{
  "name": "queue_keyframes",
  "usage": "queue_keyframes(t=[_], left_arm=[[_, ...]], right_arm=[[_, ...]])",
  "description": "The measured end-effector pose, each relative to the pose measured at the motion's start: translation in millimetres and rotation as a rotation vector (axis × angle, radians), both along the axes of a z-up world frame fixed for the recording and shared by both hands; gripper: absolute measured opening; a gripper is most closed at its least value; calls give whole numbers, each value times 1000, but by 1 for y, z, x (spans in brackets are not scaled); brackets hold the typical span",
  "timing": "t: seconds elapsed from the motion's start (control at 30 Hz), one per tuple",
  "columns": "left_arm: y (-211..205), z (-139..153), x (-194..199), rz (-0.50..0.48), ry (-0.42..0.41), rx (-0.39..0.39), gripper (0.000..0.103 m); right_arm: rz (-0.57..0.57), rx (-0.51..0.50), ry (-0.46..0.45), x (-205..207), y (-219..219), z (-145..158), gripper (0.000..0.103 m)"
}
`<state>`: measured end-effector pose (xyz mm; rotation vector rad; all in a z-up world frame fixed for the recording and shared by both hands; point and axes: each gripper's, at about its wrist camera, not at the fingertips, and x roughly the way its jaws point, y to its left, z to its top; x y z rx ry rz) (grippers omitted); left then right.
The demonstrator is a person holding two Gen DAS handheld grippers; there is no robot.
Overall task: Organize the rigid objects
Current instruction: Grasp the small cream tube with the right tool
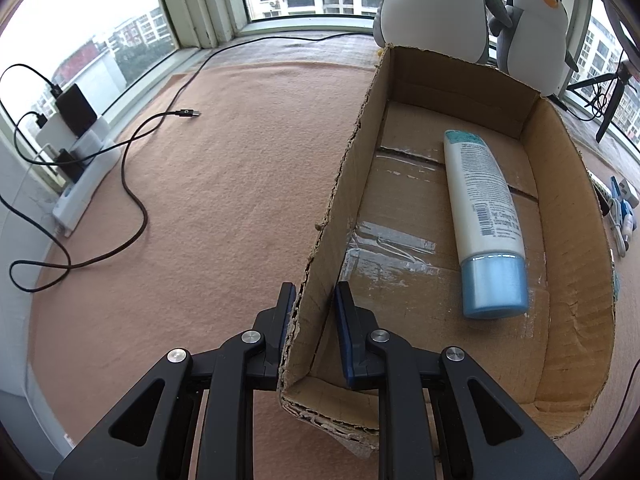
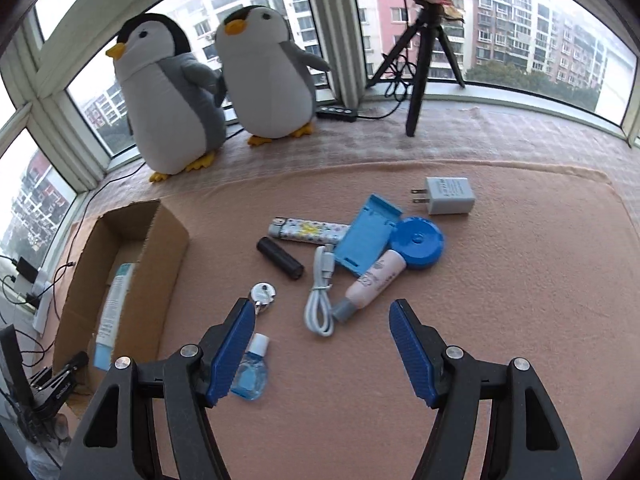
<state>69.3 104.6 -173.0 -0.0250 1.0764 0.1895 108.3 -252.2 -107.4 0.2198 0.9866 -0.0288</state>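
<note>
My left gripper (image 1: 315,294) is shut on the near left wall of an open cardboard box (image 1: 340,184). A white tube with a blue cap (image 1: 482,216) lies inside it. The box (image 2: 160,240) and tube (image 2: 114,312) also show at the left of the right wrist view. My right gripper (image 2: 322,314) is open and empty, above a pile on the pink mat: white cable (image 2: 320,300), pink tube (image 2: 370,284), black cylinder (image 2: 280,258), patterned lighter (image 2: 308,231), blue stand (image 2: 366,236), blue round case (image 2: 418,242), white charger (image 2: 446,196), keys (image 2: 263,295), small blue bottle (image 2: 251,372).
Two plush penguins (image 2: 172,96) stand by the window behind the box. A black tripod (image 2: 420,60) stands at the back right. A power strip with chargers (image 1: 80,160) and trailing black cables (image 1: 132,184) lie on the left of the mat.
</note>
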Motion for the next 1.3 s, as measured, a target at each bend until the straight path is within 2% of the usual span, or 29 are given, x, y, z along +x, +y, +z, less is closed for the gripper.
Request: queue_keyframes(t=[0.1,0.23,0.33,0.53,0.8,1.07,1.3], left_arm=[[0,0,0,1,0,-1,18],[0,0,0,1,0,-1,18],[0,0,0,2,0,-3,18],[1,0,0,4,-2,-7,18],[1,0,0,5,-2,-7,18],[1,0,0,4,-2,-6,18],[1,0,0,5,-4,-10,18]], right_arm=[[-60,20,44,7,-20,-13,65],[-110,73,101,21,-34,-28,54],[-124,97,121,31,-35,-36,53],[-140,83,167,46,-35,-47,44],[-133,41,208,55,-35,-59,37],[-108,12,226,52,-40,-62,18],[-90,-3,210,38,-42,-61,18]])
